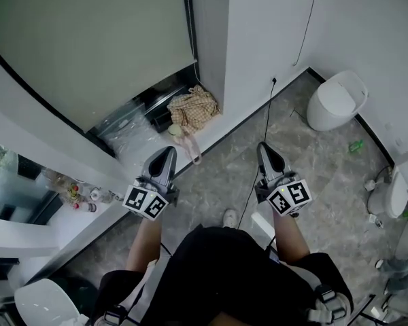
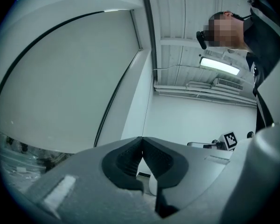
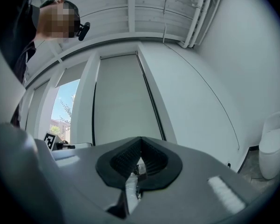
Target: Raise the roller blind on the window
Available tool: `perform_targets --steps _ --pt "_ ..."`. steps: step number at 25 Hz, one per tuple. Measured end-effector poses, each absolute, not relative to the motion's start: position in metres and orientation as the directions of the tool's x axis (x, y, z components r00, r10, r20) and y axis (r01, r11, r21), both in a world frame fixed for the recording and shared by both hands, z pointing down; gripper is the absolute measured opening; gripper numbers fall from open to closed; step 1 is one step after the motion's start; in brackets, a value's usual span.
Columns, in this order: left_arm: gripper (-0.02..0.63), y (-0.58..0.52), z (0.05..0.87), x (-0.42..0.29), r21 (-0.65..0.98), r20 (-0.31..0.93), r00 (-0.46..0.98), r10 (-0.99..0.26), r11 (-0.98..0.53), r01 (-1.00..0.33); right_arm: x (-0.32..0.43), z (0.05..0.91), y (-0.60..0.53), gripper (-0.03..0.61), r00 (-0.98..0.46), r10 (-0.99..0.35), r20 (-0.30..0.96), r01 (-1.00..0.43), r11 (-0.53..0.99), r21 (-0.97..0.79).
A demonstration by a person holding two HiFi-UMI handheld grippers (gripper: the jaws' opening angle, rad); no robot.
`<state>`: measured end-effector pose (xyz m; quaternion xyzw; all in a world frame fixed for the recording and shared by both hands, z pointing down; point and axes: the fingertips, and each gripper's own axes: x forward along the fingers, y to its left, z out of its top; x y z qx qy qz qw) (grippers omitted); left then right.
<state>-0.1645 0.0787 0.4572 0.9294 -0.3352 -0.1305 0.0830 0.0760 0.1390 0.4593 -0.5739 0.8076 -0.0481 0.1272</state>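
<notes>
roller blind is down over its pane: flat, matte, pale grey-beige sheet, no creases, slim dark frame along its right edge, dark bar along the bottom. Head view: it fills 10–11 o'clock, well ahead of both grippers, nothing touching it

left gripper points toward the blind's lower right corner, with the blind at its 11 o'clock. right gripper is at 3 o'clock of the left one, apart from it, with the blind at its 10 o'clock. Left gripper view: blind takes the 9–12 o'clock side above the jaws. Right gripper view: blind stands at 12 o'clock above the jaw tips, with an uncovered pane showing sky and trees at 9 o'clock of it

Both grippers: jaws together, ribbed black pads meeting at the tips, nothing between them. Bodies are grey moulded plastic, with a marker cube at the rear of each

Around:
- crumpled checked cloth on the floor at the foot of the blind's right edge
- crinkled clear plastic sheet at 9 o'clock of the cloth
- thin black cable running down the smooth white wall to the floor
- rounded glossy white toilet at 2 o'clock
- floor is grey veined stone tile
</notes>
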Motion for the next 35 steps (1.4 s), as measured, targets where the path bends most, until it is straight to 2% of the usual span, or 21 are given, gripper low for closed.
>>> perform_targets --steps 11,15,23,35 --pt "0.000 0.043 0.453 -0.097 0.236 -0.210 0.708 -0.674 -0.738 -0.633 0.144 0.454 0.107 -0.002 -0.339 -0.928 -0.156 -0.905 0.367 -0.216" --pt "0.000 0.037 0.456 -0.083 0.227 -0.184 0.712 -0.677 -0.734 -0.640 0.161 0.457 0.096 -0.002 -0.338 -0.926 -0.167 -0.887 0.372 -0.273" --pt "0.000 0.013 0.460 -0.075 0.218 -0.176 0.719 -0.673 -0.739 -0.638 0.164 0.466 0.071 -0.002 -0.333 -0.929 -0.159 -0.885 0.366 -0.286" --pt "0.000 -0.080 0.463 -0.060 0.237 -0.206 0.743 -0.636 -0.770 -0.593 0.175 0.457 -0.002 -0.002 -0.294 -0.943 -0.152 -0.915 0.324 -0.242"
